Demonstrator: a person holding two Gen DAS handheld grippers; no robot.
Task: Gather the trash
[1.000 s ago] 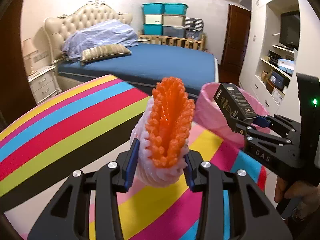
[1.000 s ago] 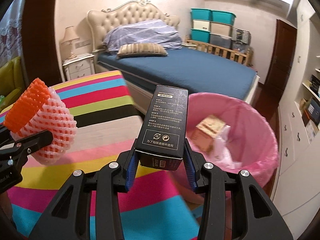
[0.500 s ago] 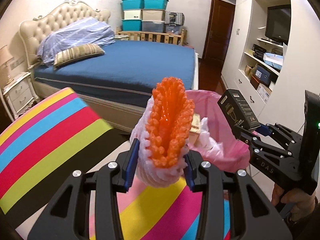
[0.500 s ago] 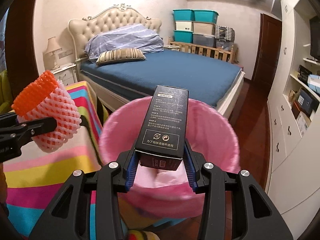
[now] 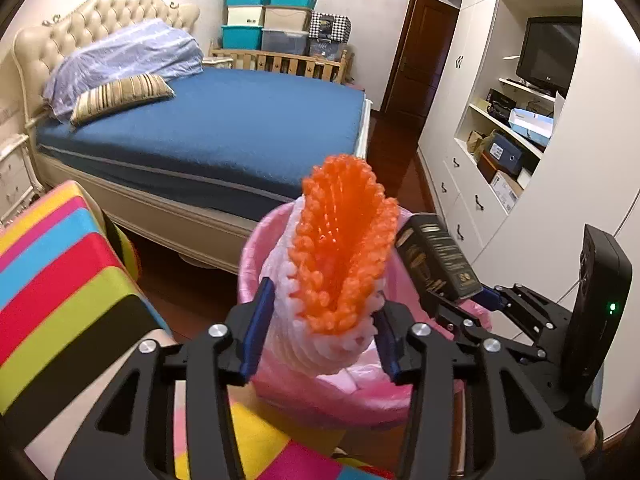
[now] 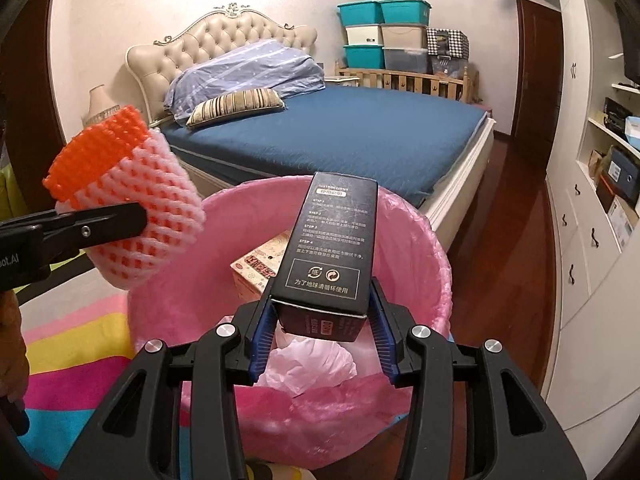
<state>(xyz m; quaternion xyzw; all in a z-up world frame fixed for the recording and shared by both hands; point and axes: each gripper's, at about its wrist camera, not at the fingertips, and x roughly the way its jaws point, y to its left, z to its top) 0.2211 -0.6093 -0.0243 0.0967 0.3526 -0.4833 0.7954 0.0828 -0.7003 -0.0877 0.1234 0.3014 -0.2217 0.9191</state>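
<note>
My left gripper (image 5: 320,332) is shut on an orange and white foam fruit net (image 5: 340,256), held above the near left rim of the pink-lined trash bin (image 5: 256,256). In the right wrist view the net (image 6: 132,200) hangs at the bin's left rim. My right gripper (image 6: 320,332) is shut on a black carton box (image 6: 332,248) and holds it upright over the open bin (image 6: 436,264). The box (image 5: 436,260) also shows in the left wrist view. Inside the bin lie a printed cardboard box (image 6: 260,268) and crumpled pink plastic (image 6: 312,364).
A rainbow-striped table cloth (image 5: 60,292) lies to the left of the bin. A bed with a blue cover (image 6: 360,132) stands behind it. White cabinets with drawers and shelves (image 6: 592,208) line the right wall, across a strip of wooden floor (image 6: 500,240).
Both grippers have moved off the striped table toward the bin, each keeping its item. The box now hangs over the bin's opening and the net is at its left rim.
</note>
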